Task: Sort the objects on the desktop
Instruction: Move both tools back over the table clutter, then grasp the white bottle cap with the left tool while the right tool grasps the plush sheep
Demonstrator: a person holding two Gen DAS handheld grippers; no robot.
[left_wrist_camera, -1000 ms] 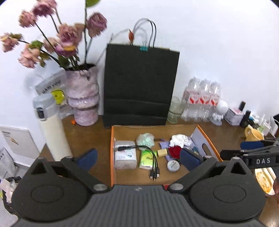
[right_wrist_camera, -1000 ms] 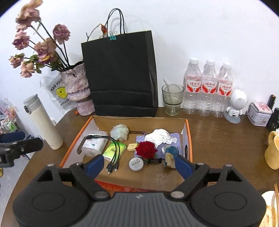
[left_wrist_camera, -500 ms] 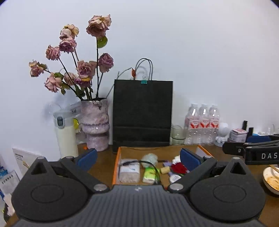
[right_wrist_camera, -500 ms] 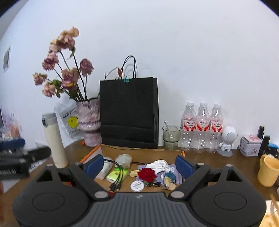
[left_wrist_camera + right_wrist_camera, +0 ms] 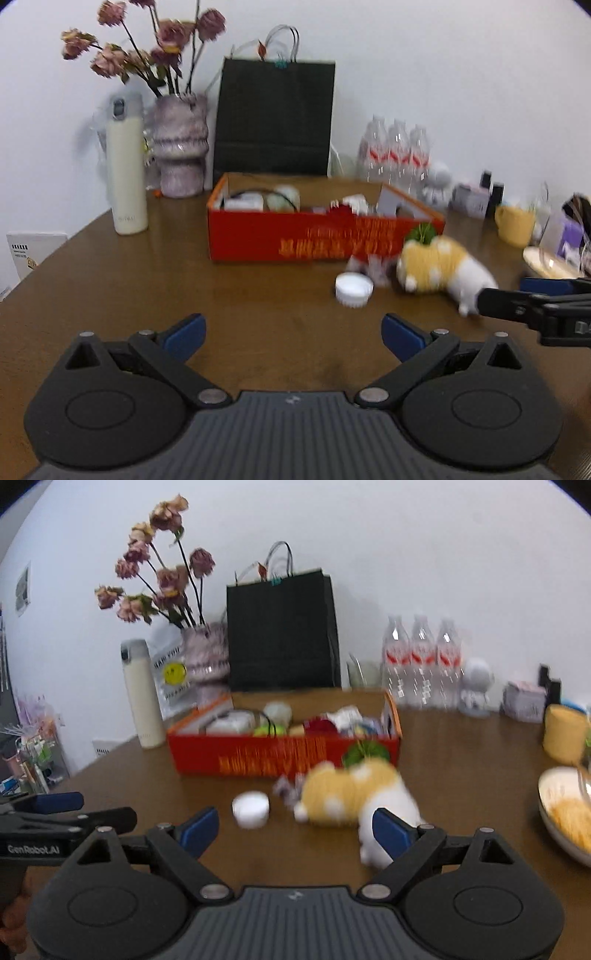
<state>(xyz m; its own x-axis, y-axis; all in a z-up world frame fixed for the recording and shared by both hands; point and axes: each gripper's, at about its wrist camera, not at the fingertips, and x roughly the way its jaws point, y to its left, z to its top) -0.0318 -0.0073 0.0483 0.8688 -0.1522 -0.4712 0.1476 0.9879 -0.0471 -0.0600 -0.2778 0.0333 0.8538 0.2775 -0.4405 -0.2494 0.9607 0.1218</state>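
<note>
Desktop stuff is mostly piled in the red cardboard box, which sits just above the middle of the left wrist view, in front of the black paper bag. Three things are outside it on the brown table: a yellow and white plush toy lying on its side just off the box's lower right corner, a small white round lid just left of it, and something small and crumpled between them that's too blurred to name.

Both grippers are low over the table, tilted slightly downward and facing the box. The left gripper has its jaws spread wide with nothing between them, only bare wood. The right gripper is also wide open; in its own view the lid and the plush show in the gap between its blue pads but further off, not touched as far as I can tell, though the right pad overlaps the toy's white end. The right one also pokes in at the right edge of the left view.

Room-wise, the whole lower left of the left view is open table, with the rounded edge curving away at far left. A cream thermos and a vase of dried roses stand upper left, water bottles behind the box to the right, a yellow mug and a bowl crowding the right edge.
</note>
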